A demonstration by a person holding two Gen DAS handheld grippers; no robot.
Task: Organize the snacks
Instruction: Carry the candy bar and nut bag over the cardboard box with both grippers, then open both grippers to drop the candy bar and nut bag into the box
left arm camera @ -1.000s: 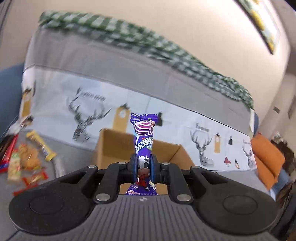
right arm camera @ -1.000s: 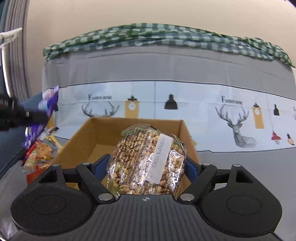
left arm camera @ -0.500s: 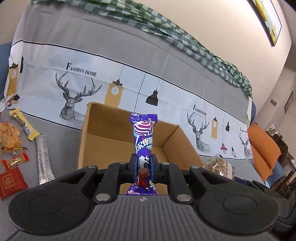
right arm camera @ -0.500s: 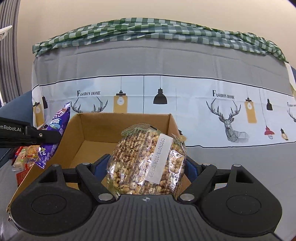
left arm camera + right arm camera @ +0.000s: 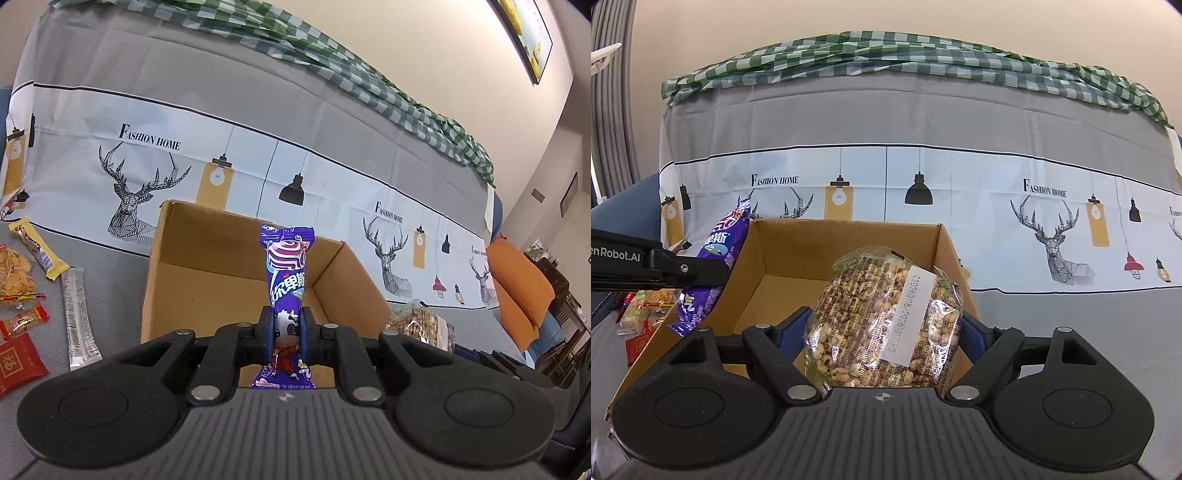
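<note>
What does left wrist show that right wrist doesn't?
Left wrist only: the white stick sachet, the yellow bar, the orange cushion and a framed picture on the wall.
Right wrist only: the white date label on the puffed-grain bag, a grey curtain, and the left tongs seen from the side.
Both: the cardboard box, the purple candy packet, the deer-print cloth and the green checked cloth.

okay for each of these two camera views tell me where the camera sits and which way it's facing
Left wrist: sits behind the left gripper, facing the cardboard box and sofa back; its fingers pinch a purple candy pack.
Right wrist: sits behind the right gripper, facing the same box; its fingers clamp a clear puffed-grain bag.
Shared: the box, the candy pack, the grain bag.
</note>
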